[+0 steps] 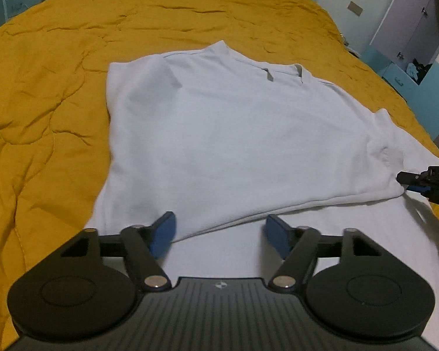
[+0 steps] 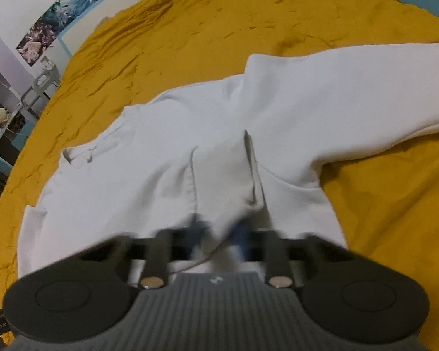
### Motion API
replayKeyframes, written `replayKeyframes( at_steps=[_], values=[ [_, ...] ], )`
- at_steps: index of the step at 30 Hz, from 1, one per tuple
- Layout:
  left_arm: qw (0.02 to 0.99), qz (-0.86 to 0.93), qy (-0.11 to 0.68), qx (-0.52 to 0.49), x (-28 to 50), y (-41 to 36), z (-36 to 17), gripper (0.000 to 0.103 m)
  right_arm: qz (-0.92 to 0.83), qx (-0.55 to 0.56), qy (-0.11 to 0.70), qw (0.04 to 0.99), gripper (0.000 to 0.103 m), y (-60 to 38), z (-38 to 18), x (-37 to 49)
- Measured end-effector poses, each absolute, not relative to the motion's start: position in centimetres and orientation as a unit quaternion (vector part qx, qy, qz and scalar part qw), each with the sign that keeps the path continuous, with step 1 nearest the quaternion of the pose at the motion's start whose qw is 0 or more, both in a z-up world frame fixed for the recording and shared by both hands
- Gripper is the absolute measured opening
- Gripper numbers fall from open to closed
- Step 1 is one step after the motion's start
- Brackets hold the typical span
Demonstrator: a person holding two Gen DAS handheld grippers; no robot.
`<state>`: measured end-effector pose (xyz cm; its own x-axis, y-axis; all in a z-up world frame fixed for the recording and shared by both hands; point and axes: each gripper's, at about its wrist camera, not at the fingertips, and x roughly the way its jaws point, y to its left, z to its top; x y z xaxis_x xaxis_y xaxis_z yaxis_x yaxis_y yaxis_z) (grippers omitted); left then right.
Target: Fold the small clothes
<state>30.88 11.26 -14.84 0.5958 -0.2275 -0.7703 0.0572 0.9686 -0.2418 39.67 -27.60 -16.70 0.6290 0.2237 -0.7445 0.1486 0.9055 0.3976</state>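
A white long-sleeved top (image 1: 219, 134) lies on the yellow quilt (image 1: 44, 87), collar at the far side and one part folded over the body. My left gripper (image 1: 219, 231) hovers open just over the near folded edge, its blue pads (image 1: 162, 235) wide apart with no cloth pinched. At the right edge of the left wrist view my right gripper (image 1: 406, 182) pinches a bunched corner of the top. The blurred right wrist view shows the right gripper (image 2: 216, 231) shut on a raised ridge of the top (image 2: 307, 96), whose sleeve stretches off to the right.
The quilt (image 2: 190, 23) is wrinkled and spreads on all sides of the garment. Blue cabinets (image 1: 401, 79) stand past the bed's right side. A wall with posters (image 2: 44, 29) and a grey chair (image 2: 44, 84) lie beyond the far left edge.
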Motion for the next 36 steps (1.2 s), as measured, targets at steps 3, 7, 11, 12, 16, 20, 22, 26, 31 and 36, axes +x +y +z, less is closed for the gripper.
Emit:
replayKeyframes(
  at_steps=[3, 7, 11, 12, 16, 20, 22, 26, 31, 36],
  values=[
    [0.887, -0.081, 0.445, -0.096, 30.8, 11.2, -14.9, 0.090, 0.027, 0.216, 0.423, 0.880, 0.002, -27.5, -16.6, 39.3],
    [0.882, -0.084, 0.453, -0.102, 30.8, 11.5, -14.6, 0.090, 0.022, 0.222, 0.397, 0.890, 0.000, -27.5, -15.7, 38.8],
    [0.877, -0.087, 0.460, -0.109, 30.8, 11.7, -14.6, 0.098, 0.011, 0.248, 0.407, 0.879, 0.000, -28.7, -16.0, 37.9],
    [0.877, -0.089, 0.461, -0.102, 30.7, 11.6, -14.7, 0.098, 0.007, 0.251, 0.418, 0.873, 0.000, -28.8, -16.9, 38.1],
    [0.879, -0.089, 0.464, -0.063, 30.5, 10.4, -14.8, 0.099, 0.005, 0.285, 0.423, 0.860, 0.000, -29.5, -19.2, 38.1],
    [0.879, -0.119, 0.451, -0.099, 30.3, 10.1, -13.1, 0.098, 0.035, 0.301, 0.419, 0.856, 0.020, -30.2, -18.1, 37.7],
    [0.881, -0.152, 0.430, -0.128, 30.3, 9.0, -11.2, 0.098, 0.056, 0.313, 0.400, 0.859, 0.029, -31.9, -16.8, 36.7],
    [0.888, -0.196, 0.394, -0.130, 30.4, 4.3, -8.1, 0.098, 0.010, 0.324, 0.351, 0.878, 0.029, -38.9, -13.6, 34.0],
    [0.865, -0.243, 0.407, -0.163, 31.4, -3.6, -8.6, 0.098, -0.132, 0.304, 0.312, 0.890, 0.040, -49.7, -11.0, 31.5],
    [0.840, -0.259, 0.439, -0.188, 33.0, -10.4, -11.7, 0.098, -0.184, 0.367, 0.303, 0.860, 0.041, -56.9, -11.3, 31.7]
  ],
)
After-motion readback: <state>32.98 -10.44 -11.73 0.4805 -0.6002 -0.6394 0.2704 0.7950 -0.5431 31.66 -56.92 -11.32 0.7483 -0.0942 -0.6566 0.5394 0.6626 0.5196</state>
